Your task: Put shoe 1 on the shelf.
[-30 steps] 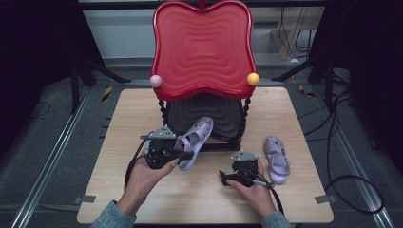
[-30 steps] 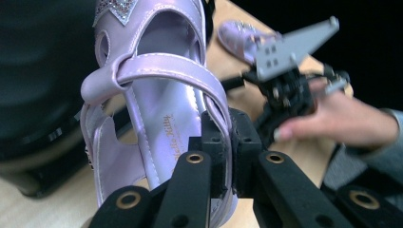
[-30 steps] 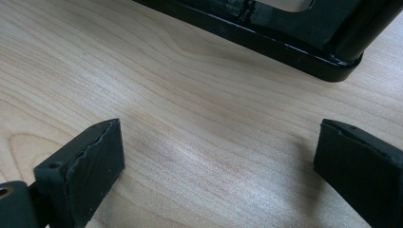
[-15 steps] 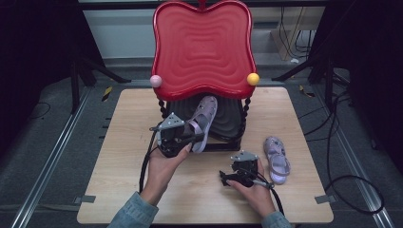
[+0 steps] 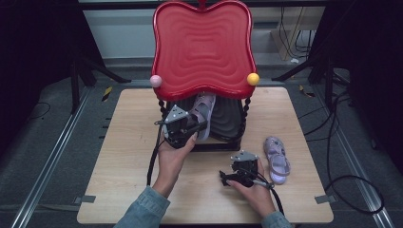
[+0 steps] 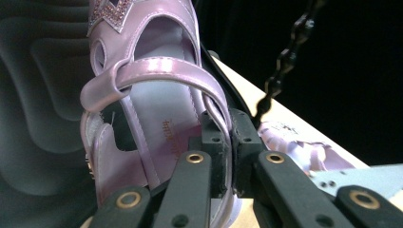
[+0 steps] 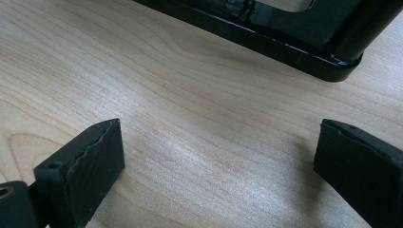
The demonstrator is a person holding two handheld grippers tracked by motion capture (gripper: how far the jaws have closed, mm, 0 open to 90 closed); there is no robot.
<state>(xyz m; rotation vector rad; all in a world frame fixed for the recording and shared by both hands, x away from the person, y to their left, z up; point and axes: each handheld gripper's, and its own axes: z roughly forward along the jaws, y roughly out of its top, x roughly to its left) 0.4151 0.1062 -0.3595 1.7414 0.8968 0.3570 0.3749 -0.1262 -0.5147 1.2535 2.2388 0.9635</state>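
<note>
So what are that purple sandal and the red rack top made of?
The purple sandal in the left claw looks like glossy synthetic patent leather: its straps catch bright highlights, and sparkly stones trim the front. The red rack top seems to be moulded plastic, smooth, with rippled ridges. The table shows pale wood grain, possibly laminate.
</note>
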